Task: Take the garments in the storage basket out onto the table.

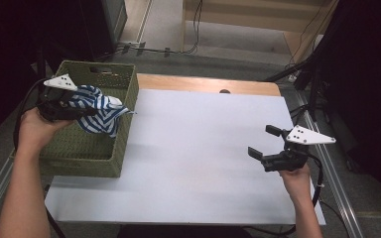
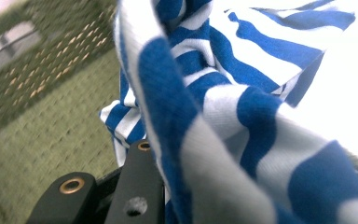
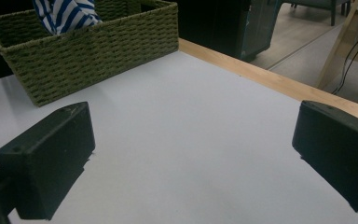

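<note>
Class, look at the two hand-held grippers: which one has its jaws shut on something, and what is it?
The left gripper, over the green woven basket, clamps the blue-and-white striped cloth. The right gripper stands open with nothing between its jaws, above the white table.

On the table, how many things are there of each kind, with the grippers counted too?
Grippers: 2, the left gripper shut on the cloth, the right gripper open over the table.
Woven green basket: 1.
Blue and white striped cloth: 1, held above the basket.
Total: 4.
</note>
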{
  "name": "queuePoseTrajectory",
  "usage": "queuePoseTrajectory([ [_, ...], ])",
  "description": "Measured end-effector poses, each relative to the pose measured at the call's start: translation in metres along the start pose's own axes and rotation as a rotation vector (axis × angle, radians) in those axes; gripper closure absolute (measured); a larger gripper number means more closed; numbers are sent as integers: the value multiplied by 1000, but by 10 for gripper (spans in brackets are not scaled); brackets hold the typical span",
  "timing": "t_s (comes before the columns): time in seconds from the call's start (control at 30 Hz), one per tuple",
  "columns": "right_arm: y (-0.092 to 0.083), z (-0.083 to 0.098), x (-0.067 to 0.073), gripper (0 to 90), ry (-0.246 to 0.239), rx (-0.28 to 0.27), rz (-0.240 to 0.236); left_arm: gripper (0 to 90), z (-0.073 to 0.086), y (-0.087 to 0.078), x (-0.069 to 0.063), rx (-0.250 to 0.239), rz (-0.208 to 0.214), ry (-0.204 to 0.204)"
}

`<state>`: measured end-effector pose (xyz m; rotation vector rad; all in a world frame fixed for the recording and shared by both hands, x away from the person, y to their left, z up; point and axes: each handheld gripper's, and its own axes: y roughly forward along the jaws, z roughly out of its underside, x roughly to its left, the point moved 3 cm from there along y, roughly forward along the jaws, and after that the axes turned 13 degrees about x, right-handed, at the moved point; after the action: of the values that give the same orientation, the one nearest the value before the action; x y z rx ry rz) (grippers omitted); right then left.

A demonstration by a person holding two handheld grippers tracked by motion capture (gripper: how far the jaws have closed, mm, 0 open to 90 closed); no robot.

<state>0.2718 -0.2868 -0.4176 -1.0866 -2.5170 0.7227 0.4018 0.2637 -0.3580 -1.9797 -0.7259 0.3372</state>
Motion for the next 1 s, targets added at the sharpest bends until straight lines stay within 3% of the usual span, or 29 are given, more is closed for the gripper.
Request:
queuePoseTrajectory([
  [0.13,1,0,0,0,-3,-1,0,722,-10,-6,-8,-32,16,39],
  [0.17,1,0,0,0,-4,0,-2,722,-16,-9,-13,-31,28,66],
  [0.5,0,0,0,0,1,-1,-3,721,-43,-13,-35,-81,84,155],
  [0.63,1,0,-1,0,-1,-1,-3,721,-53,-10,-42,-90,126,180],
  [1.0,-1,0,-2,0,0,-5,-2,721,-76,5,-58,-95,171,227],
])
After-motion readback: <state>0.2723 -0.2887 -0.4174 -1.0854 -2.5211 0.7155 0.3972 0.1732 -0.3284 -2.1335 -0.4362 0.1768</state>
